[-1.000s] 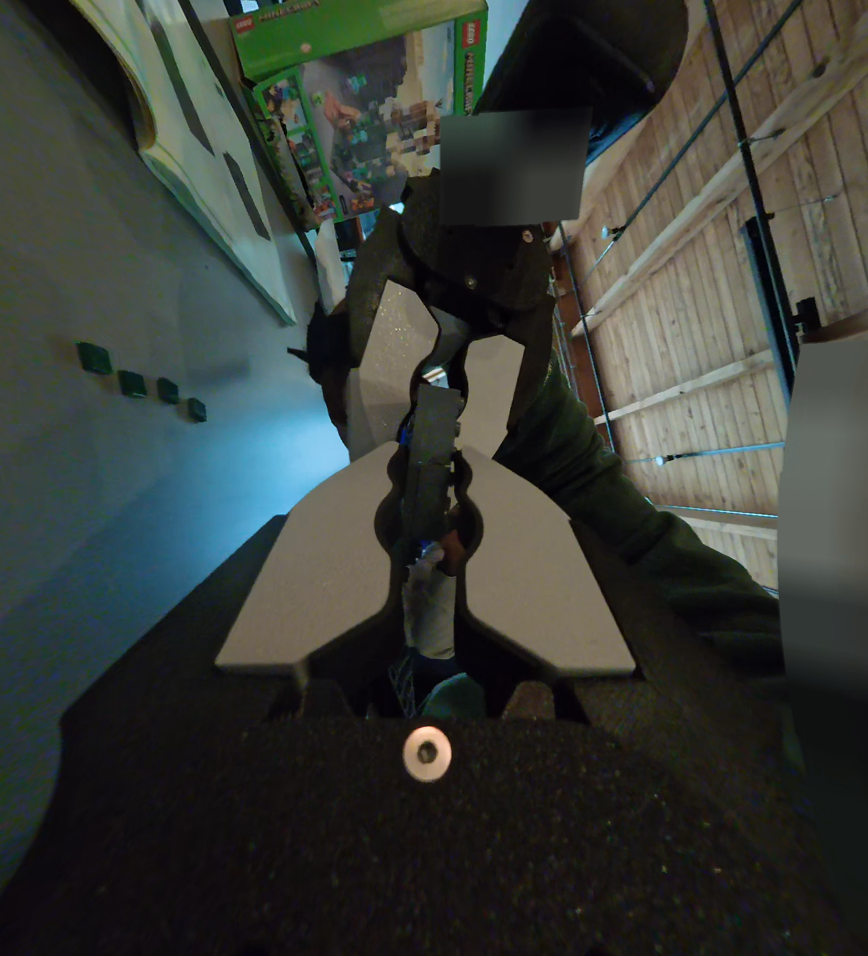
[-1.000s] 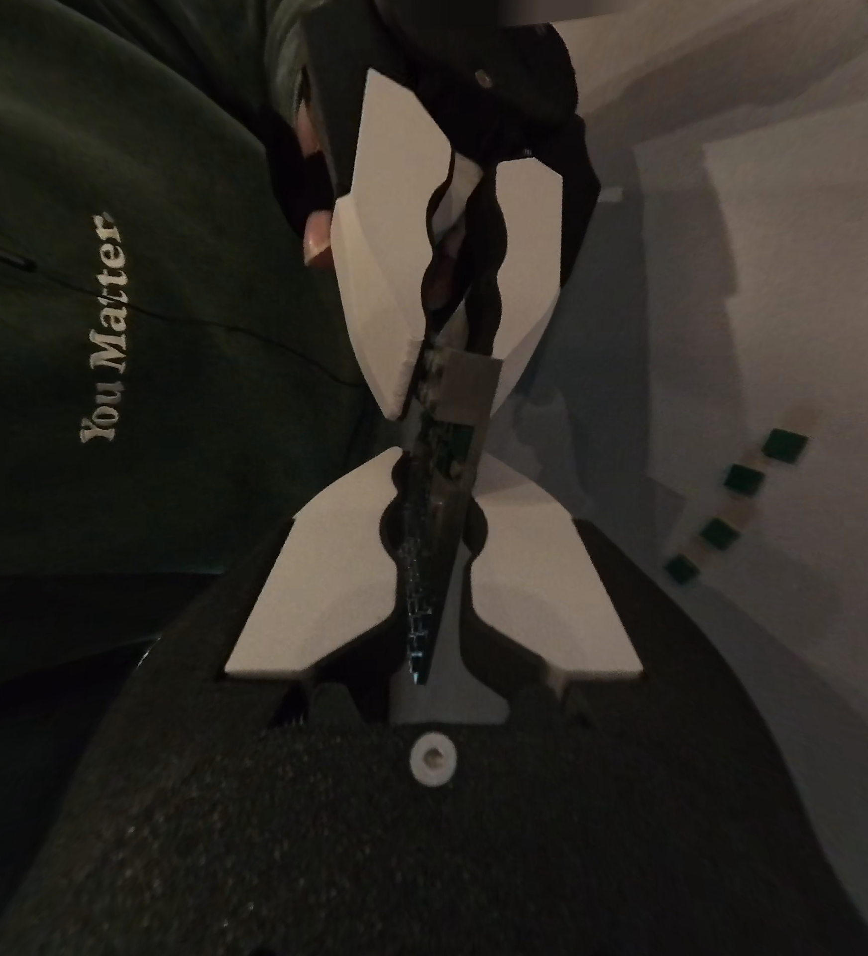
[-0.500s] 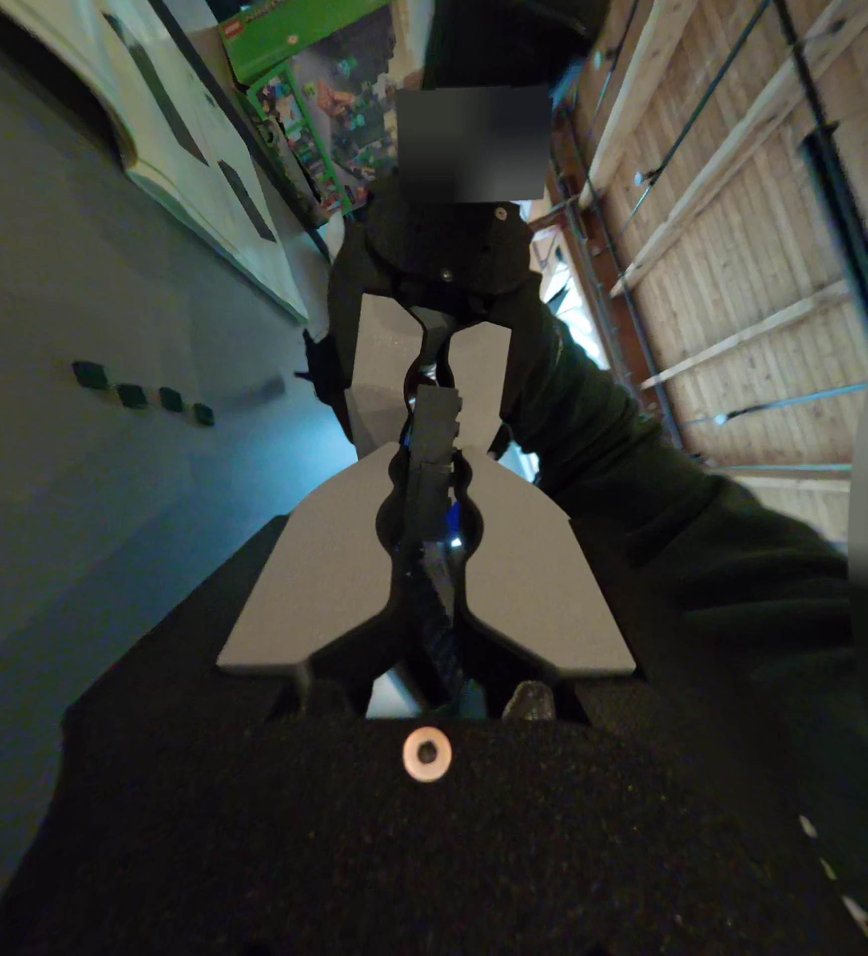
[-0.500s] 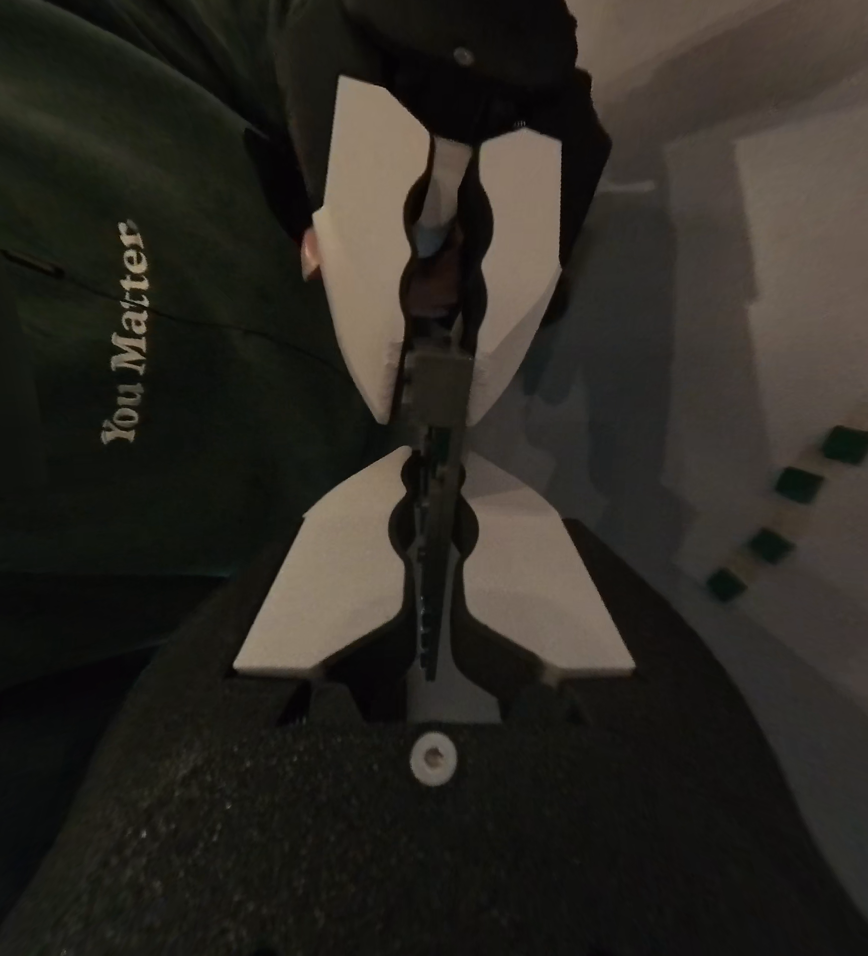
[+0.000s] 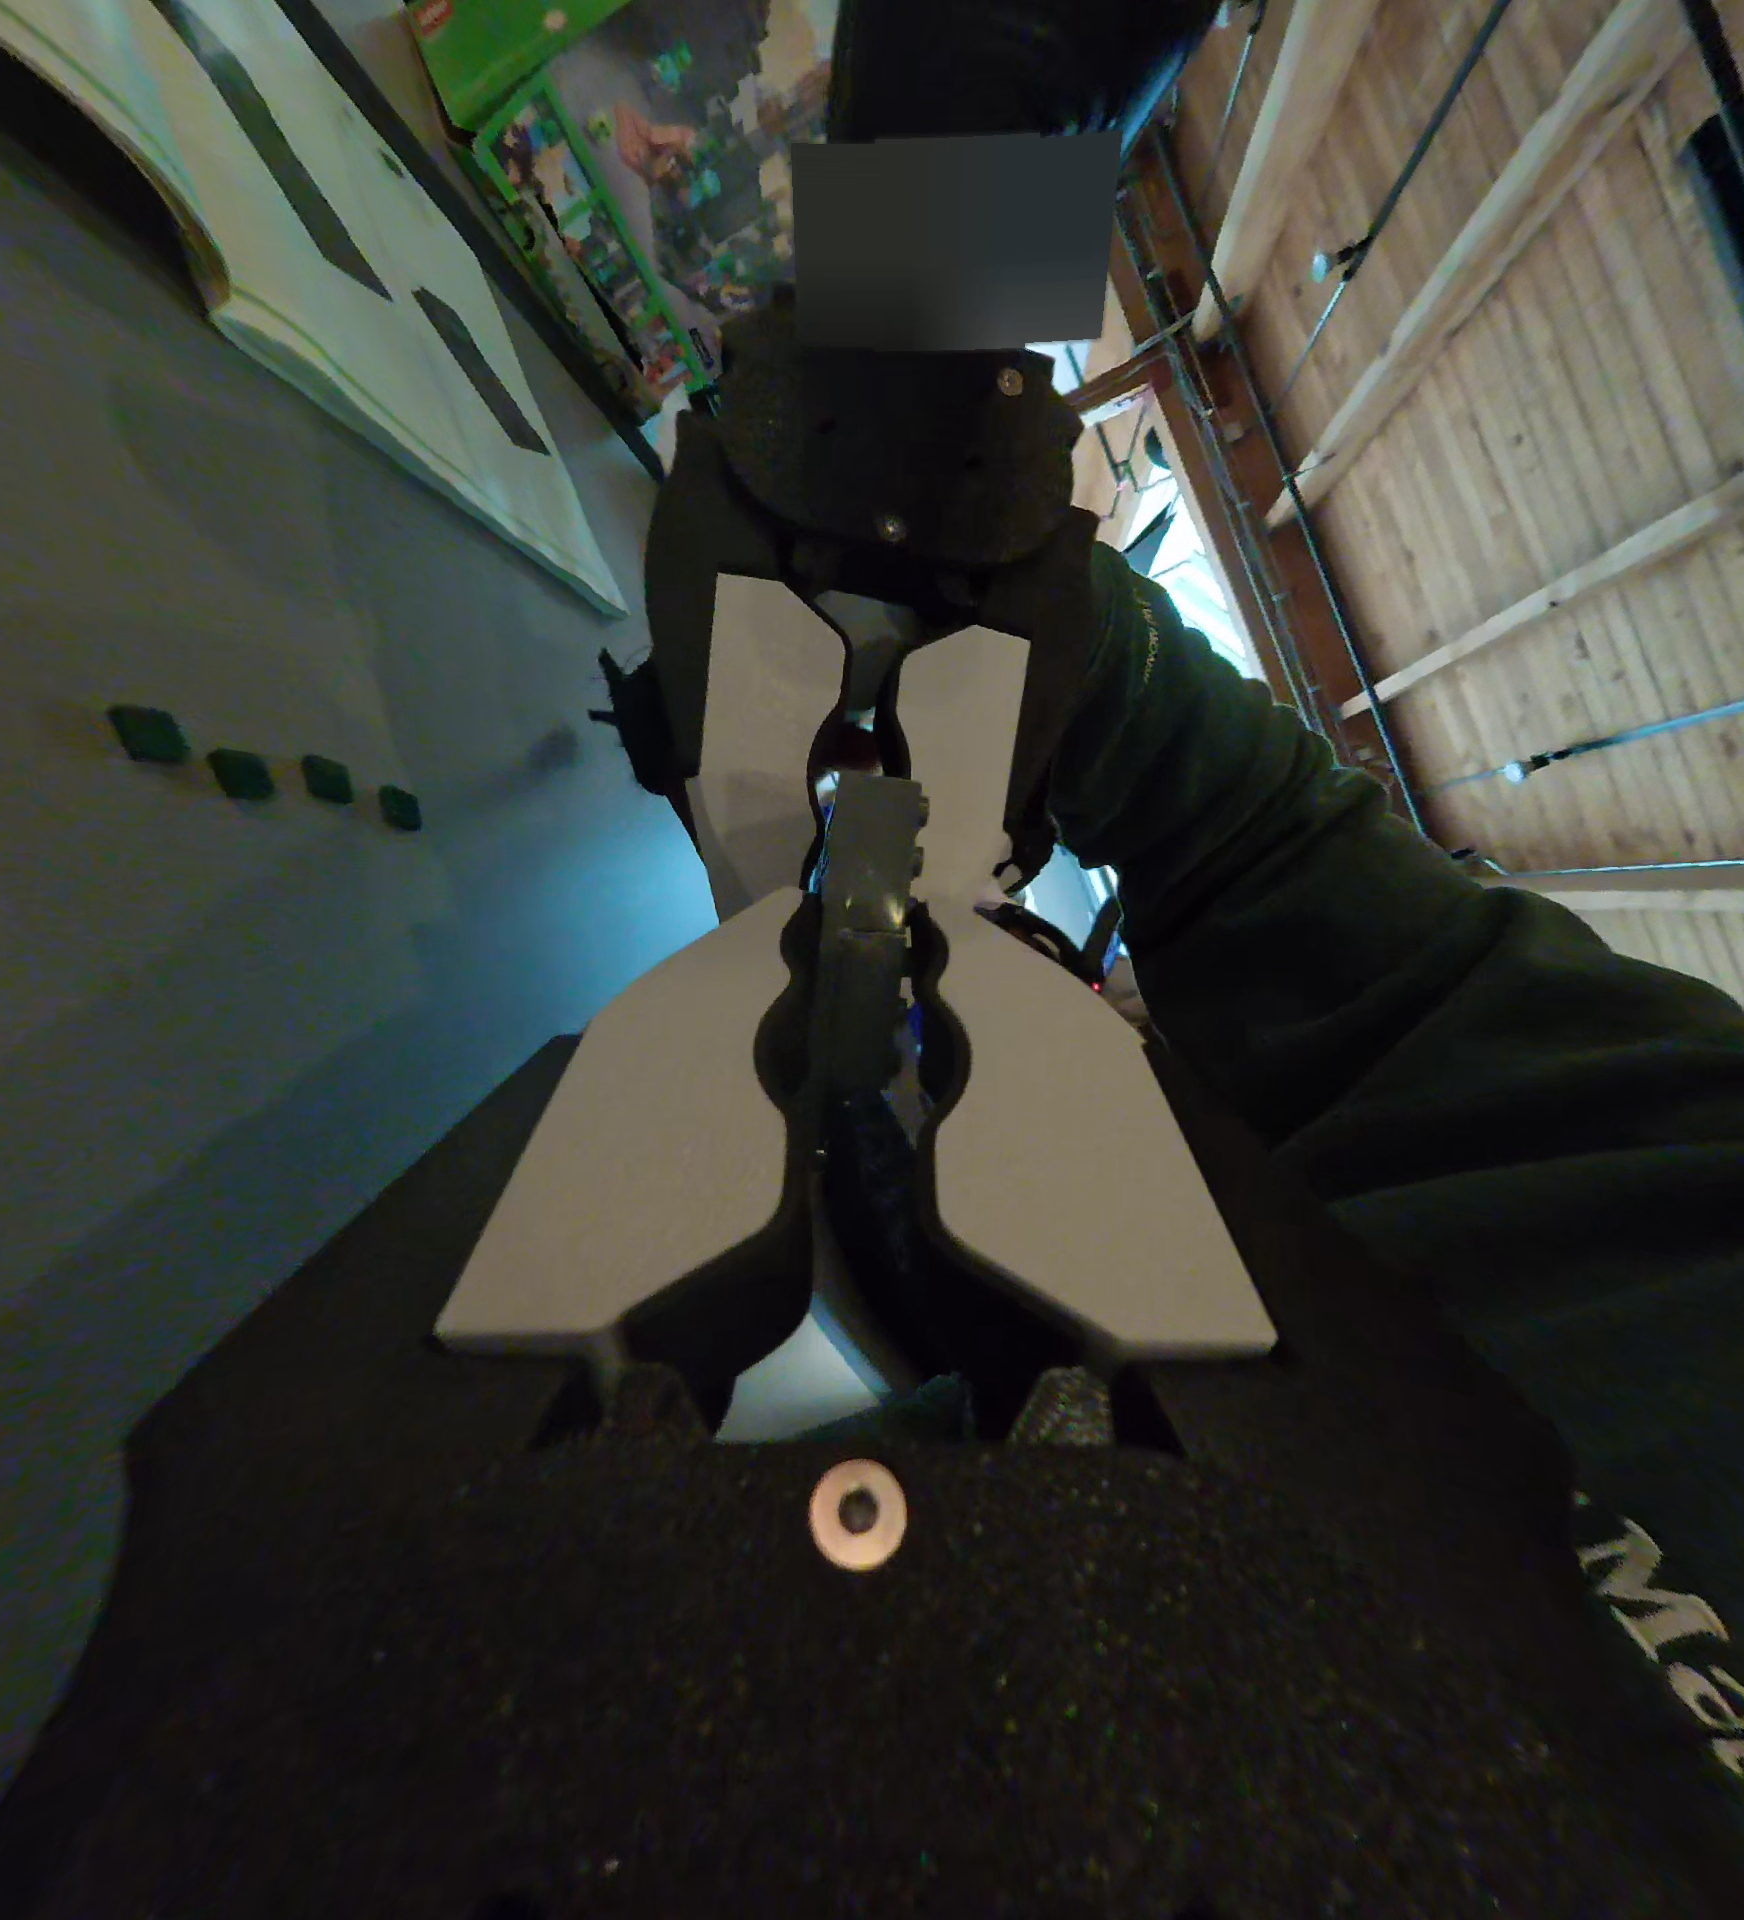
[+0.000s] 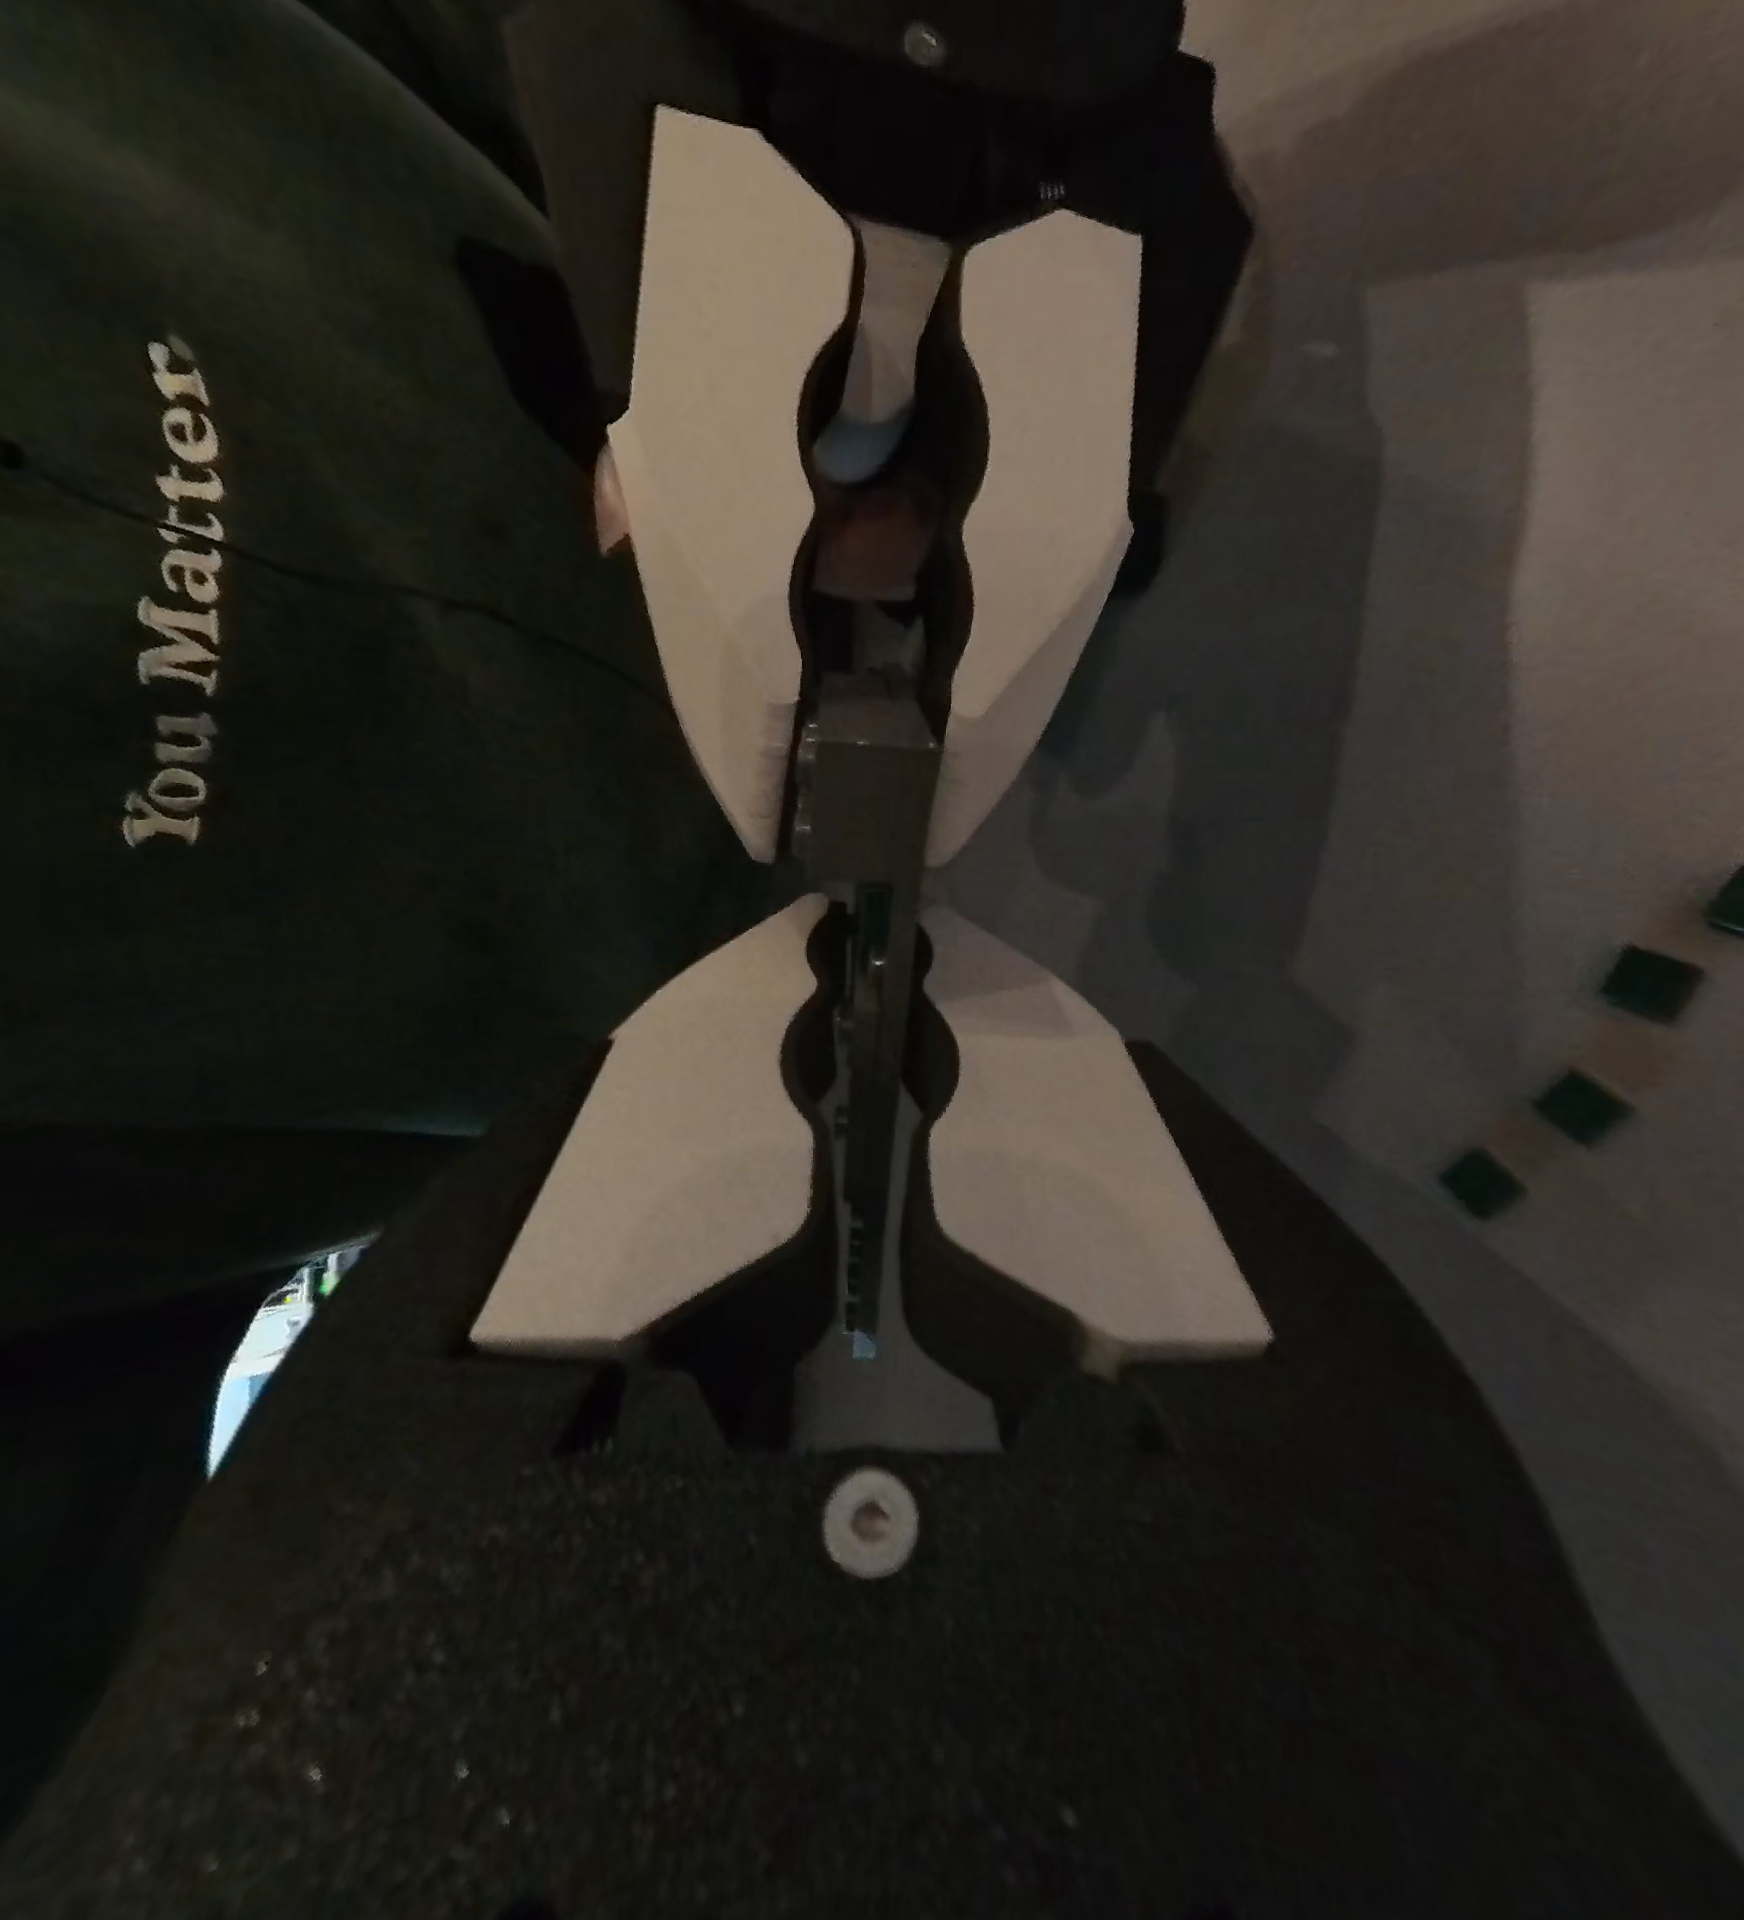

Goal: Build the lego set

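A grey lego assembly [image 5: 873,852] hangs in the air between my two grippers, which meet tip to tip. In the left wrist view my left gripper [image 5: 863,935] is shut on its near end, and my right gripper [image 5: 863,821] clamps the far end. In the right wrist view my right gripper [image 6: 868,935] is shut on a thin dark plate with green bits [image 6: 876,1091]. The left gripper [image 6: 863,831] grips the grey brick [image 6: 863,790] at the plate's end. Several small green tiles [image 5: 242,774] lie in a row on the white table and also show in the right wrist view [image 6: 1649,997].
An open instruction booklet [image 5: 328,260] and a green lego box [image 5: 619,156] lie at the table's far side. A person's dark green sleeve [image 5: 1367,987] and sweater [image 6: 224,623] fill one side of each view. A wooden ceiling [image 5: 1522,416] is overhead. Both grippers' tips are close together, under 4 cm apart.
The two grippers have lined up straight, tip to tip, and come closer. The grey brick, tilted a second ago, now sits square between the fingers. Both stay shut on the assembly.
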Demonstrator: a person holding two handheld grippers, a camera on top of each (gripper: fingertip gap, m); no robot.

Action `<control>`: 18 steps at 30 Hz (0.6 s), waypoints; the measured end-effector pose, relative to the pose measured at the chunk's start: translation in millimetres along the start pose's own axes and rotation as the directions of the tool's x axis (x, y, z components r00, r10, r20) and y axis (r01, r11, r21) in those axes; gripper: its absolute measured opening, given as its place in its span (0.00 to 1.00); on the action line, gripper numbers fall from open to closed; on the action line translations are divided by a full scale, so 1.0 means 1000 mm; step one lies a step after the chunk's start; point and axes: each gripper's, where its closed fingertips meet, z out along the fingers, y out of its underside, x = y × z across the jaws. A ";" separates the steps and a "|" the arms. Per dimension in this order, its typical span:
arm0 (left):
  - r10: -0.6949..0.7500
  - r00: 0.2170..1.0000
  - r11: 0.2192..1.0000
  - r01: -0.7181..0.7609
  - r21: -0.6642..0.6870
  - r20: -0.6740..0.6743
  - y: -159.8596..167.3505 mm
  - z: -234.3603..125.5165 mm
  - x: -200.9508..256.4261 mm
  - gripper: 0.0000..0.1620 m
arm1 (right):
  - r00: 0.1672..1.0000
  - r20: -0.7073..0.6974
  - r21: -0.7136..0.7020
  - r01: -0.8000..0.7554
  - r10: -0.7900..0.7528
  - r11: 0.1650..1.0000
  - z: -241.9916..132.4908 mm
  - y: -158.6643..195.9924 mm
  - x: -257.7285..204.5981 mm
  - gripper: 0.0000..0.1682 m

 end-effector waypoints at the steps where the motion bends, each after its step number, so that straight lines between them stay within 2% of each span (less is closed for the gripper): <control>1: 0.000 1.000 1.000 0.000 0.000 0.000 0.000 0.000 0.000 0.10 | 1.000 -0.003 -0.001 0.007 -0.007 1.000 0.000 0.000 0.000 0.05; 8: -0.018 0.999 1.000 0.017 -0.024 -0.037 0.005 0.000 0.005 0.10 | 0.998 -0.032 -0.020 0.059 -0.059 0.998 0.003 0.003 -0.004 0.04; 18: 0.003 0.998 1.000 -0.003 -0.011 -0.058 0.003 -0.002 0.013 0.10 | 0.995 -0.053 0.079 0.090 -0.086 0.993 0.003 -0.003 -0.012 0.06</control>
